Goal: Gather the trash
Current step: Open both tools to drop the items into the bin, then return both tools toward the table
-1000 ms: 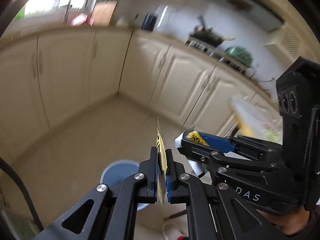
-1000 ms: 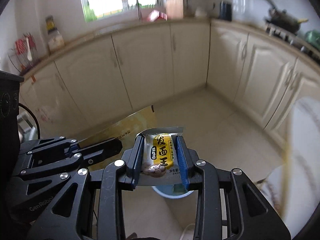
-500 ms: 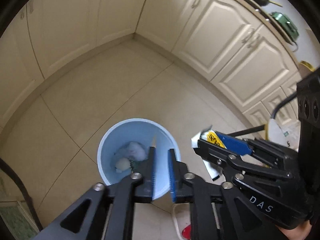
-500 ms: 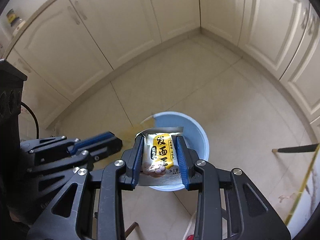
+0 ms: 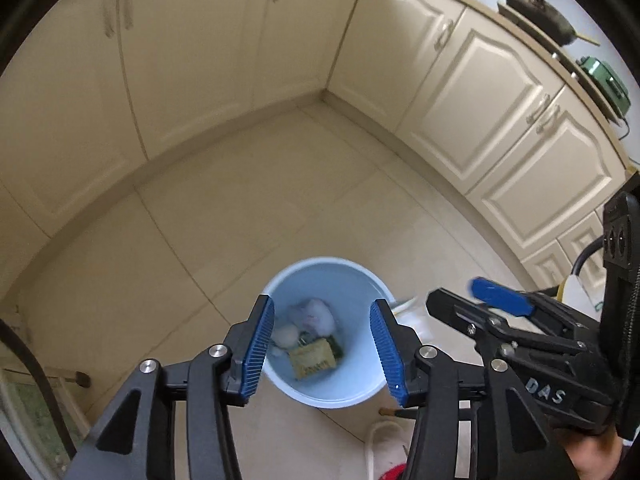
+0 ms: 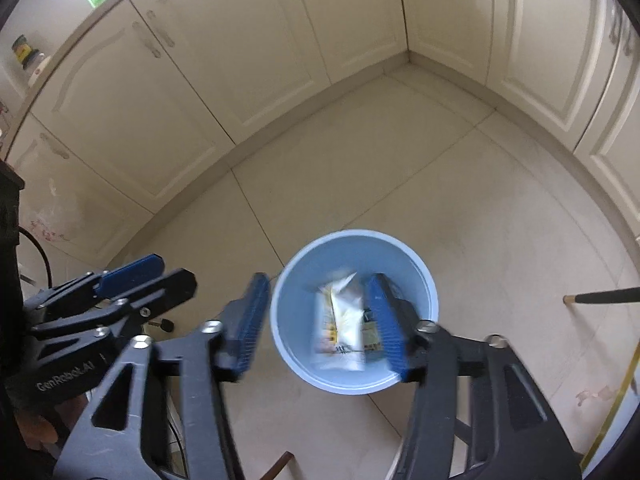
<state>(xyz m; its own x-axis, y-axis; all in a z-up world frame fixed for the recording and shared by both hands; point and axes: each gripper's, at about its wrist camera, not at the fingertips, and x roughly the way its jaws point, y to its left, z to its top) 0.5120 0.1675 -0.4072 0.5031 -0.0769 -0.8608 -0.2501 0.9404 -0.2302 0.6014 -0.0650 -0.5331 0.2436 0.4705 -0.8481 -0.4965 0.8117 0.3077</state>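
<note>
A light blue bin stands on the tiled floor below both grippers. My left gripper hangs over it with its jaws opening and nothing between them. A yellow wrapper lies in the bin beside crumpled white paper. In the right wrist view my right gripper is also over the bin, its jaws opening. A white and yellow noodle packet is blurred between them, free of the pads, dropping into the bin. Each gripper shows in the other's view: right, left.
Cream cabinet doors wrap around the floor corner. A wok and a green pot sit on the counter at the right. A dark broom handle lies right of the bin. A white and red object lies just below the bin.
Both grippers tipped down over the bin. The left one let go of the yellow wrapper, which now lies inside. The right jaws have spread and the noodle packet has slipped free.
</note>
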